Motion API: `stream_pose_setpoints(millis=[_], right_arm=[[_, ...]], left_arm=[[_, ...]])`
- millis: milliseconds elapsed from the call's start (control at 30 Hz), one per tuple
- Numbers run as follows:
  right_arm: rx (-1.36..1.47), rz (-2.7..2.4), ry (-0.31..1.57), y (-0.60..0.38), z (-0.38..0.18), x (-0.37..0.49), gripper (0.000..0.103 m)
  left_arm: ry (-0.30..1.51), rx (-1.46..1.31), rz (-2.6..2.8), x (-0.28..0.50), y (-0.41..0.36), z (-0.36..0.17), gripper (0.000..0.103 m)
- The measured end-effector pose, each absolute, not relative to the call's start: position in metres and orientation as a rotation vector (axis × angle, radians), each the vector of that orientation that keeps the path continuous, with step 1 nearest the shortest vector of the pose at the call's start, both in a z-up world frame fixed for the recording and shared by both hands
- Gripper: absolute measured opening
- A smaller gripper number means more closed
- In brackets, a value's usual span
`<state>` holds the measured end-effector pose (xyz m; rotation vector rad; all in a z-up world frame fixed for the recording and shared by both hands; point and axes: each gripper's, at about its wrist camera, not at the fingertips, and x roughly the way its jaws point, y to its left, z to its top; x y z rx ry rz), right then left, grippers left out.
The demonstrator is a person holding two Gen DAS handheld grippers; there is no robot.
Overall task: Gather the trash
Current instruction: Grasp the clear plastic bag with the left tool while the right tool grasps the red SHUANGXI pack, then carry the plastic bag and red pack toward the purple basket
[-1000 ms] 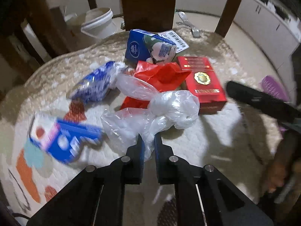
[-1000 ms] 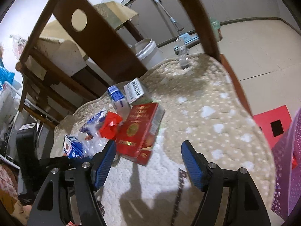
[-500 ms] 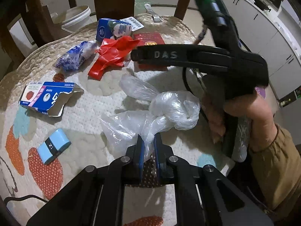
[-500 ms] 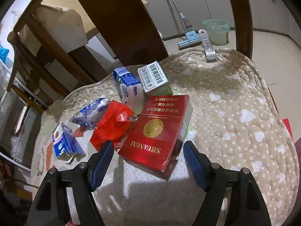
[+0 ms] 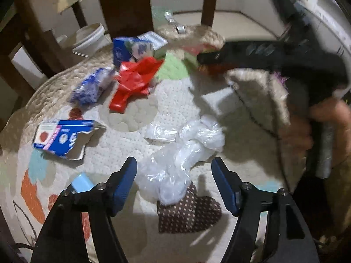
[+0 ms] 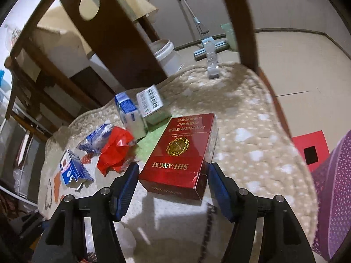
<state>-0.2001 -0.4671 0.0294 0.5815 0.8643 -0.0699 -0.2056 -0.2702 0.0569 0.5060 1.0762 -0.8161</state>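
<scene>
Close up, glossy red carton [image 6: 178, 153] with gold emblem, between spread right hand-held gripper [image 6: 173, 182]

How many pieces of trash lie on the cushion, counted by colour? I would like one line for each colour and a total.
Red: 2, the red carton and the red wrapper
Blue and white: 3, the milk carton, the flattened box, the crumpled blue wrapper
Clear: 1, the plastic bag
Green and white: 1, the barcode box
Total: 7
</scene>
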Motion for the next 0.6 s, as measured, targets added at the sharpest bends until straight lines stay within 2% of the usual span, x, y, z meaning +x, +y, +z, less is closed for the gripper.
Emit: stream_pose_setpoints(millis=[100, 167, 200, 300, 600], right_arm=[[0.589, -0.067, 0.843, -0.475, 0.034, -0.21, 0.069], [0.594, -0.066, 0.835, -0.481, 0.035, -0.216, 0.069], [0.596, -0.069, 0.832, -0.484, 0.036, -0.219, 0.069], [0.606, -0.074, 0.824, -0.489, 0.037, -0.225, 0.069], [0.616, -0.065, 0.785, -0.494, 0.045, -0.235, 0.069]], left_arm=[[1.107, 0.52, -0.792, -0.202, -0.276, 0.042, 0.068], [1.13, 0.524, -0.763, -0.2, -0.277, 0.037, 0.036], [1.14, 0.527, -0.752, -0.2, -0.278, 0.035, 0.024], [1.136, 0.476, -0.748, -0.198, -0.277, 0.042, 0.018], [1.051, 0.362, -0.746, -0.215, -0.27, 0.09, 0.017]])
